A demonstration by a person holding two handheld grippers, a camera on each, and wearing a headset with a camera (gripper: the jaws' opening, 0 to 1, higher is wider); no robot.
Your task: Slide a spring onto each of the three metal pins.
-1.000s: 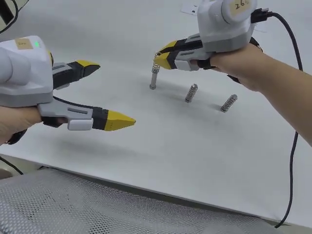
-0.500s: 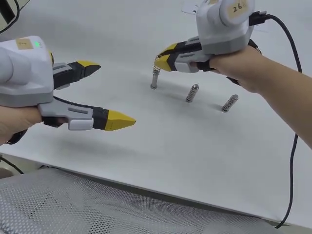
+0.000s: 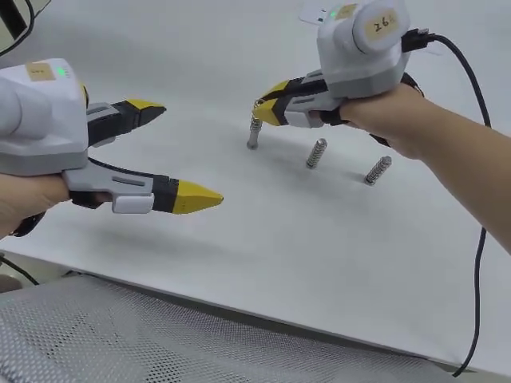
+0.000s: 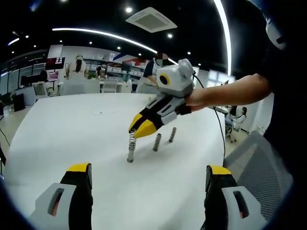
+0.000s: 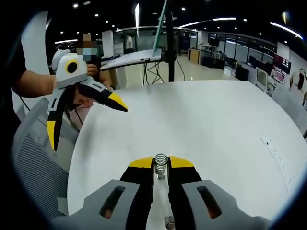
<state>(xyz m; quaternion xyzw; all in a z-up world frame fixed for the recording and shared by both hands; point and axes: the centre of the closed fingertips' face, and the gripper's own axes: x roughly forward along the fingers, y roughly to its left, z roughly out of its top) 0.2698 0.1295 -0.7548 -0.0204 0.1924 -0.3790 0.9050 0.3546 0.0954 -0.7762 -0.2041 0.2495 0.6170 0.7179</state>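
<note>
Pinching one spring (image 5: 160,165) between jaws pressed onto it: right gripper (image 3: 268,107), directly above the pin (image 3: 252,140). The spring's lower coils sit over the pin's top, and the pin's lower shaft is bare. The pin stands upright on the white table (image 3: 319,255). Near loaded pin (image 3: 316,153): fully sleeved by a spring, just right of the pin in the head view. Far loaded pin (image 3: 377,169): likewise sleeved, further right. Left gripper (image 3: 188,152): jaws spread wide, empty, well apart from the pin on its left, above the table.
</note>
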